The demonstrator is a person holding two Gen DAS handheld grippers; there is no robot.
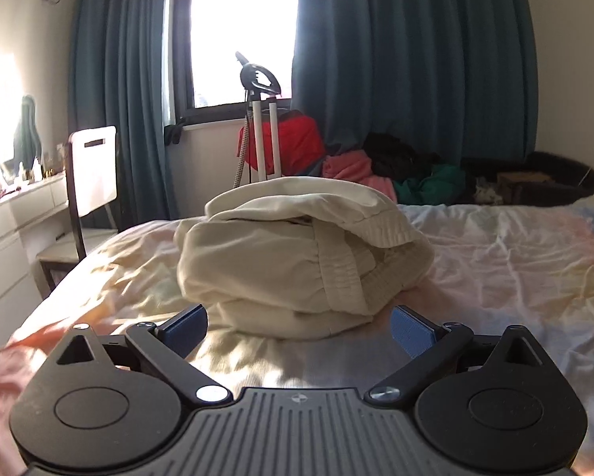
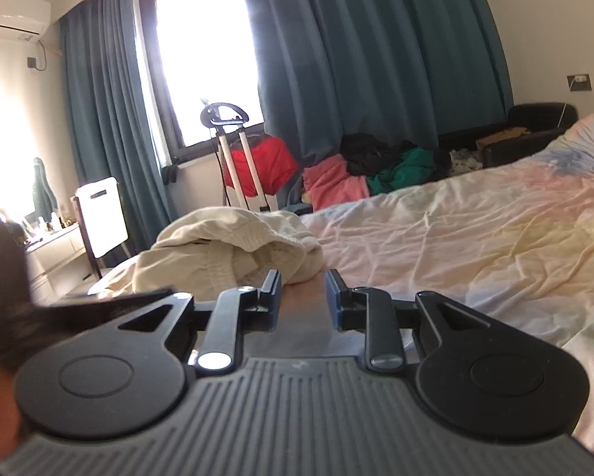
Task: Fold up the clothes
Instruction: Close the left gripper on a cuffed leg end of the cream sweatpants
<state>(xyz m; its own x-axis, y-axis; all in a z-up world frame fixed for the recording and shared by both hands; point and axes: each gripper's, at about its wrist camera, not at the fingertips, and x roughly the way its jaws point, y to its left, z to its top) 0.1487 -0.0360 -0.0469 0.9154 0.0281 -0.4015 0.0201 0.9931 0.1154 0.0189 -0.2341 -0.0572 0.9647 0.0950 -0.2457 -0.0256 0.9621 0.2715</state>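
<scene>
A cream garment (image 1: pixel 297 261) lies in a folded, bunched pile on the bed, with an elastic waistband showing on its front. My left gripper (image 1: pixel 299 331) is open and empty, just in front of the pile, its blue pads (image 1: pixel 186 327) wide apart. In the right wrist view the same pile (image 2: pixel 233 250) sits ahead and to the left. My right gripper (image 2: pixel 303 297) is open with a narrow gap and holds nothing, low over the sheet beside the pile's right edge.
The bed sheet (image 1: pixel 495 269) is pastel and wrinkled and stretches to the right. A chair (image 1: pixel 92 174) and white dresser (image 1: pixel 3 246) stand left. A garment steamer (image 1: pixel 263 127), red bag and heap of clothes (image 1: pixel 396 170) are behind, under teal curtains.
</scene>
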